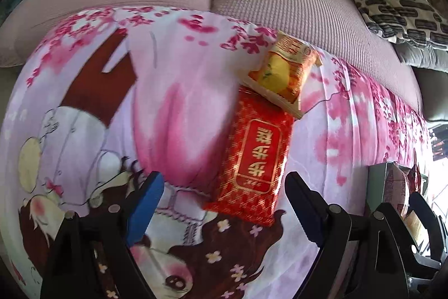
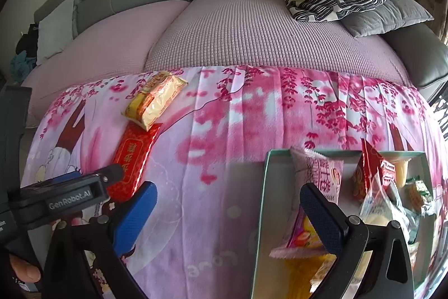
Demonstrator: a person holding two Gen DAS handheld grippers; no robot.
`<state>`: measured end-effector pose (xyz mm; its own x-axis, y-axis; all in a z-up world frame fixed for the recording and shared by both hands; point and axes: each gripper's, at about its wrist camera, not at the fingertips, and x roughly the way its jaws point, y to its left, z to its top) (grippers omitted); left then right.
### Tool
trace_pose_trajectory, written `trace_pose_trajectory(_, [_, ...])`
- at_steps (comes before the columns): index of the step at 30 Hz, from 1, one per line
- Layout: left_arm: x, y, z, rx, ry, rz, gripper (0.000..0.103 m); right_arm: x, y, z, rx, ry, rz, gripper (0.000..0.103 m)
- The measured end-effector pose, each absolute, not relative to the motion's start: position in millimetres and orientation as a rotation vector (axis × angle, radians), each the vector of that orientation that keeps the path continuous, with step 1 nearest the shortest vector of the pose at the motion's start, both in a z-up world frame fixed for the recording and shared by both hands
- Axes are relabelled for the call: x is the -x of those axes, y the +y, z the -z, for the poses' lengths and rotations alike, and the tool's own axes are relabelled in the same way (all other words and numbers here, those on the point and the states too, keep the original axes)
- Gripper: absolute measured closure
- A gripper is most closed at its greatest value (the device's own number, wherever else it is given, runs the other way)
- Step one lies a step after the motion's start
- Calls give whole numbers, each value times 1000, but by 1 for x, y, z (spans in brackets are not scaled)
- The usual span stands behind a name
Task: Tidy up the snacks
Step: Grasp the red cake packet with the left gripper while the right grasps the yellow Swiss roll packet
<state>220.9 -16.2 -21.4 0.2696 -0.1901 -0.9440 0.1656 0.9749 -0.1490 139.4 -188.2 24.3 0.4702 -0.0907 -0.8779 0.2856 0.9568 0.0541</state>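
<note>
On the pink floral blanket [image 1: 196, 91] the red packet [image 1: 253, 156] lies at twelve o'clock of my left gripper [image 1: 224, 198], jaws wide and empty, so I'd straddle it squarely before squeezing; right gripper [image 2: 228, 203] also wide, empty.

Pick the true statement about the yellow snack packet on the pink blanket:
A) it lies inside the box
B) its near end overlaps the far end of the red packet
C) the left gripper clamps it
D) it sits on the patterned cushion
B: the yellow snack packet lies with its near end over the far end of the red packet, out on the blanket.
</note>
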Motion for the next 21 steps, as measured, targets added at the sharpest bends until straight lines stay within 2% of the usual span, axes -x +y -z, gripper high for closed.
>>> trace_pose_trajectory(11, [-238,-52,42,-96,1300,239,17,-143,-197,-17,-206,1076,252,0])
trace_pose_trajectory(16, [-241,-58,44,-133,1276,218,22,-143,-197,-17,-197,1079,251,0])
trace_pose_trajectory(19, [-240,-54,45,-131,1264,225,27,-143,-197,-18,-192,1077,256,0])
trace_pose_trajectory(21, [-241,-49,44,-128,1257,218,38,-143,-196,-17,-191,1079,257,0])
